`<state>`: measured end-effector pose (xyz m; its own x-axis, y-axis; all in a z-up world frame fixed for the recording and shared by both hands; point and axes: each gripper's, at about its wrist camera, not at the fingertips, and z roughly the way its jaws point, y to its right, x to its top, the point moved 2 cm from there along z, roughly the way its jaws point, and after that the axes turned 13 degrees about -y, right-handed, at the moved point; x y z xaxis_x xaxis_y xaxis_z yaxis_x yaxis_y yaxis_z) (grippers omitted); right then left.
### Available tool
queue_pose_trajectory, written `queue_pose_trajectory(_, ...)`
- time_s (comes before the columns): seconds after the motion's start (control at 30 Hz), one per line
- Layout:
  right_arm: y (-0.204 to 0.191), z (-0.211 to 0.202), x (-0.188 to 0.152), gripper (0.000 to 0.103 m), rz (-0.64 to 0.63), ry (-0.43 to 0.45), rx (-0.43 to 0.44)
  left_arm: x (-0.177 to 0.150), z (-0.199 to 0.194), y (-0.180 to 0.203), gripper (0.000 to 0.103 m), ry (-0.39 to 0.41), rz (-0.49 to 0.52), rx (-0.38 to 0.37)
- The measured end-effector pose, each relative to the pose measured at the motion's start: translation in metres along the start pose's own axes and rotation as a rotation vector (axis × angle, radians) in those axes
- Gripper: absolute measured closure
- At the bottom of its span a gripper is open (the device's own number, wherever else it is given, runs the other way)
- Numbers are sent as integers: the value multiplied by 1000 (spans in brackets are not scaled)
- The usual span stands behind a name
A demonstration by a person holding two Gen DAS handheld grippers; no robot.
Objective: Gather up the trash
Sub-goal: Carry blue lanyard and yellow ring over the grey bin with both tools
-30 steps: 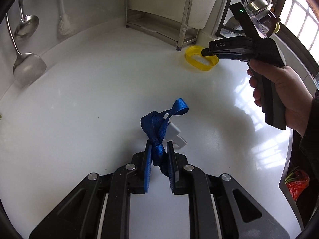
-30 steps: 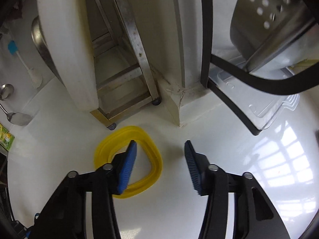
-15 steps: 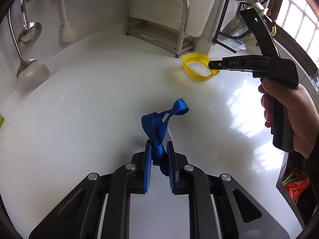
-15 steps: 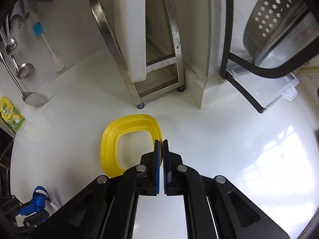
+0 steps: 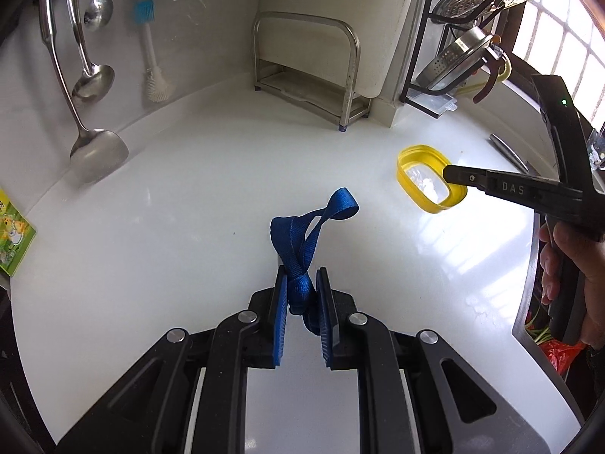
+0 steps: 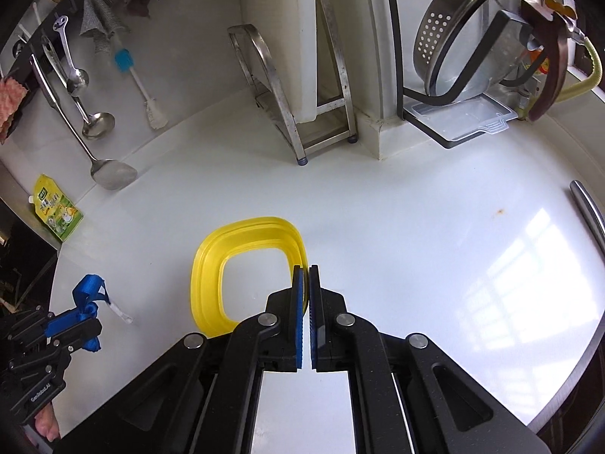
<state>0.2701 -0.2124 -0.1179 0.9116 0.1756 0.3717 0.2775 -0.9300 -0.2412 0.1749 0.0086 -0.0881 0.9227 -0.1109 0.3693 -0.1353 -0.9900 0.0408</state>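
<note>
My left gripper (image 5: pixel 301 283) is shut on a knotted blue strap (image 5: pixel 302 234) and holds it above the white counter (image 5: pixel 189 204); the strap's loop sticks up ahead of the pads. A white tag hangs from the strap in the right wrist view (image 6: pixel 120 312). My right gripper (image 6: pixel 306 283) is shut on the rim of a yellow plastic ring (image 6: pixel 211 265) and holds it off the counter. In the left wrist view the ring (image 5: pixel 412 185) hangs from the right gripper (image 5: pixel 453 176) at the right.
A steel rack with a white cutting board (image 5: pixel 332 30) stands at the back. A black dish rack with a colander (image 6: pixel 457 38) stands at the back right. Ladles (image 5: pixel 94 147) and a brush hang on the left wall. A green pouch (image 6: pixel 56 208) leans at the far left.
My right gripper closed on the yellow ring's rim and lifted it back from the rack. My left gripper rose and pulled back with the blue strap in it.
</note>
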Motion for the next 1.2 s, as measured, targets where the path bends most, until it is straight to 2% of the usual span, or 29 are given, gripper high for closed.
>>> queue_pose_trajectory(0.3,-25,-28,-38,101,5,12,23,-21,-30,2,88,20,17,4)
queue_pose_trajectory(0.9,-48,-88,-69,101,-9,74,39,-44,-73,10,88,65,49,18)
queue_pose_trajectory(1.2,-57,-103,-110,101,-4,71,40,-72,-84,19,88,63,77,14)
